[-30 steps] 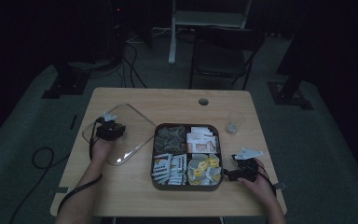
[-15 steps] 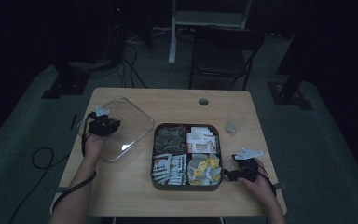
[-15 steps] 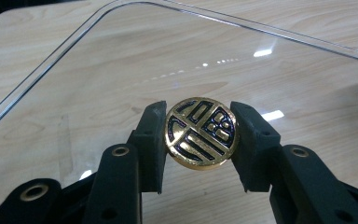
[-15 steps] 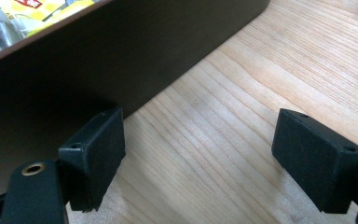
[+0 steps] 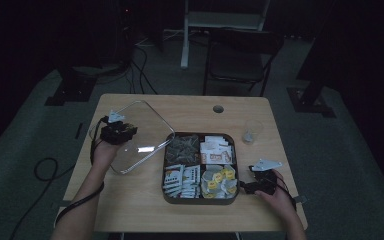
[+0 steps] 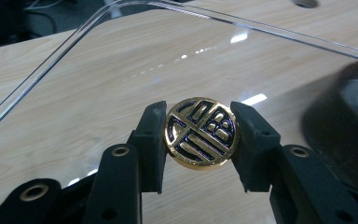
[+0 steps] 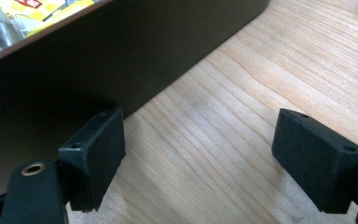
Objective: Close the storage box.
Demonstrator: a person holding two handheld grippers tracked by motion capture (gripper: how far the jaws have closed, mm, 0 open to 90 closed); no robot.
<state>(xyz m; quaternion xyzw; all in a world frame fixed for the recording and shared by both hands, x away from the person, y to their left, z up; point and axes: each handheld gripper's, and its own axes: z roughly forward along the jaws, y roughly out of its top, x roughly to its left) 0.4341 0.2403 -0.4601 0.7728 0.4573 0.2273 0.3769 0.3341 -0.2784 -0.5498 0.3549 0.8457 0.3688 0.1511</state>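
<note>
Left of the box (image 5: 200,200), the left gripper (image 6: 200,133) pinches the lid's (image 5: 145,122) knob (image 6: 201,132), lid already off. The right gripper (image 7: 200,158) gapes empty beside the box; setting down remains, I'd judge.

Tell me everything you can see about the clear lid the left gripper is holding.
The clear lid is a see-through rounded rectangle, glass or plastic by its look, with a raised rim that catches glints of light. At its middle sits a round gold knob with a dark inlaid emblem, and the left gripper is shut on that knob from both sides. The lid lies over the wooden table, just left of the dark compartment box of packets; whether it rests on the wood or is lifted, I cannot tell.
</note>
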